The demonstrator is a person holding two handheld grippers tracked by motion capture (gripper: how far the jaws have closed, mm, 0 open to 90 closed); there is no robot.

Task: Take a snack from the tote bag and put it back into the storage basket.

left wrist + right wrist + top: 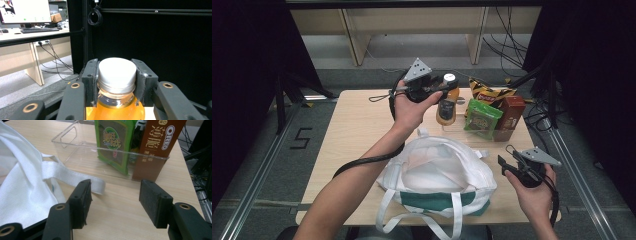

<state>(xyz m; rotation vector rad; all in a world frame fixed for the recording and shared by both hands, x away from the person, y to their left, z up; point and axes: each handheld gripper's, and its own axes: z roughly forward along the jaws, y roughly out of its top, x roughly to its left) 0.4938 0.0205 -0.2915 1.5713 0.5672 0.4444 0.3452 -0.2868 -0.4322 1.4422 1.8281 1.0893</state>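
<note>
While the left gripper (117, 82) clamps its two black jaws on the white cap (117, 72) of the orange juice bottle (447, 102), the bottle hangs upright, its long axis vertical and the cap pointing up. Seen from the high view, the bottle is at the far side of the wooden table (357, 125), just left of the clear plastic bin (75, 142) and beyond the white tote bag (437, 170). The pads press on opposite sides of the cap, with the bottle's neck and orange liquid showing below them in the left gripper view. Whether the bottle's base touches the table or is just above it, I cannot tell.

Right of the bottle, the bin holds a green snack packet (113, 142) and a brown Oreo box (160, 145), both standing on end, the packet leaning a little. A yellow chip bag (487, 92) sits behind them, to the right of the bottle.

Nearer the person than the bottle, the tote bag lies with its mouth open and its handles trailing toward the near table edge. To the right of the bag, well apart from the bottle, the right gripper (113, 202) is held above the table with its jaws spread and nothing between them; one white strap (75, 178) of the bag ends just ahead of its left jaw.
</note>
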